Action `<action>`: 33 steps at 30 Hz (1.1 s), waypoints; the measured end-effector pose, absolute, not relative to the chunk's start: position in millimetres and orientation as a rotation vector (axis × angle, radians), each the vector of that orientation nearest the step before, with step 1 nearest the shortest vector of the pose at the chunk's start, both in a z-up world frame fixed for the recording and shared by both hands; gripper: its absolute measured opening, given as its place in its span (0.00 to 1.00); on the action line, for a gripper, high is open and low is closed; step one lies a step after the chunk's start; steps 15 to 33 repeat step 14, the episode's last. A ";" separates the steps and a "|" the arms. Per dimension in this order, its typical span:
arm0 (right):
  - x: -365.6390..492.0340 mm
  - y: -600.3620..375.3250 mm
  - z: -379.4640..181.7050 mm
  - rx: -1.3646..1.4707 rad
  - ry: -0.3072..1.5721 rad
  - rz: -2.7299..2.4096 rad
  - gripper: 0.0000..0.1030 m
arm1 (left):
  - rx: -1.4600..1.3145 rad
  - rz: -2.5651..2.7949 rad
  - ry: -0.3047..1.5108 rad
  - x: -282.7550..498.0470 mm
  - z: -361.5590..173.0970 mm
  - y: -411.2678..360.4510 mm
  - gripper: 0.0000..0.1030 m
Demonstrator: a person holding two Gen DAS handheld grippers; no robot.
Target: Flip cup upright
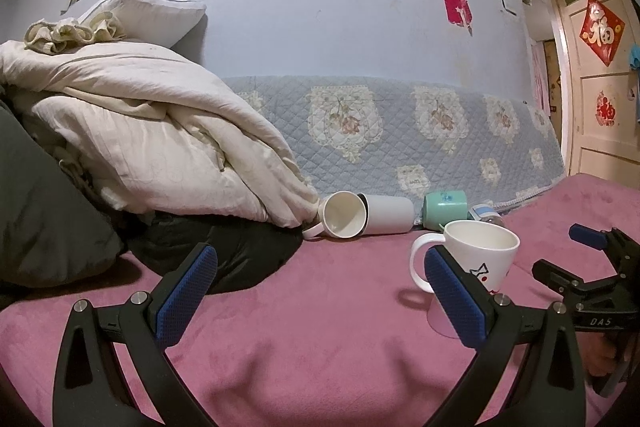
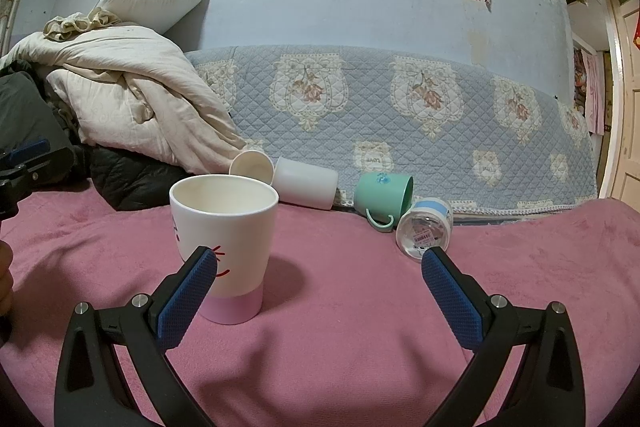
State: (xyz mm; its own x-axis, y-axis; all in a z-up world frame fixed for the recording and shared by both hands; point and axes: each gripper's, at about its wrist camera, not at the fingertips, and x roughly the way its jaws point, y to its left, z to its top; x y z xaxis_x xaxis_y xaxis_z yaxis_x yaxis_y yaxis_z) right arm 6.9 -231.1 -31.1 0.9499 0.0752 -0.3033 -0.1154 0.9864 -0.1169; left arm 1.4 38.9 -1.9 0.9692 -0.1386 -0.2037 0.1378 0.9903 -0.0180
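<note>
A white mug with a pink base [image 2: 229,247] stands upright on the pink bed cover; it also shows in the left wrist view [image 1: 480,259], handle to the left. My right gripper [image 2: 318,267] is open and empty, its left finger [image 2: 188,295] just in front of the mug. My left gripper [image 1: 320,263] is open and empty, its right finger [image 1: 456,295] in front of the mug. The right gripper [image 1: 588,267] shows at the right edge of the left wrist view.
Near the quilted blue backrest [image 2: 400,99] lie a white mug [image 2: 252,167], a white tumbler [image 2: 306,187], a green mug [image 2: 384,197] and a clear jar [image 2: 424,229], all on their sides. Piled bedding [image 2: 132,99] and a dark jacket [image 2: 132,179] lie at left.
</note>
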 end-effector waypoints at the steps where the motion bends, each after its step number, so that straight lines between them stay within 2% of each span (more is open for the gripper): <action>1: 6.9 -231.2 -31.1 -0.134 0.303 0.097 1.00 | -0.003 -0.140 0.206 1.4 -1.9 38.5 1.00; 33: 5.1 -233.7 -32.1 -0.133 0.302 0.092 1.00 | -0.001 -0.140 0.205 0.9 -2.1 38.5 1.00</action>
